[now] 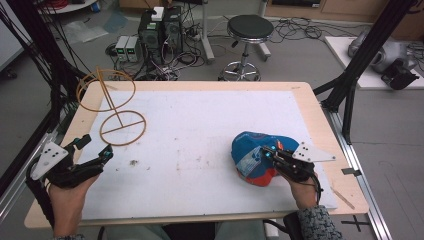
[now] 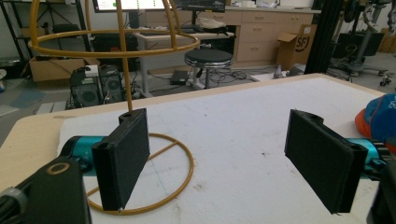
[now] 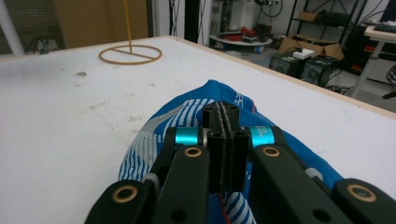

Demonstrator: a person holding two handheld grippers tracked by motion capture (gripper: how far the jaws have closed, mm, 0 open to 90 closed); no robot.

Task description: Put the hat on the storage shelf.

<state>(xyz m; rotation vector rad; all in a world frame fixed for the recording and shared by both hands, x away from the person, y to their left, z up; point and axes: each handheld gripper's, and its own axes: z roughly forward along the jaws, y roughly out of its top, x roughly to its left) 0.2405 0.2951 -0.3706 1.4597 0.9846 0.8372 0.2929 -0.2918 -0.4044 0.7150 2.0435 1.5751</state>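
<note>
Our right gripper (image 1: 267, 154) has its fingers pressed together on a fold of the soft blue, white-striped and orange fabric cap (image 1: 252, 150), lying crumpled on the white matte surface (image 1: 200, 140); our left gripper (image 1: 95, 150) keeps its flat black fingers wide apart near the thin yellow wire hat stand (image 1: 117, 107).

The middle of the white mat (image 1: 200, 145) is left bare, so a broad lane is offered between the two sides of the table (image 1: 310, 107). The far left corner is blocked by the yellow wire stand (image 1: 112, 102), whose round base lies flat on the mat while its upper ring is carried above on a thin stem. The near right area is taken up by the blue cap (image 1: 252, 152), a low soft mound. Beyond the far edge, a black stool (image 1: 248, 30) is stood close to the table.
</note>
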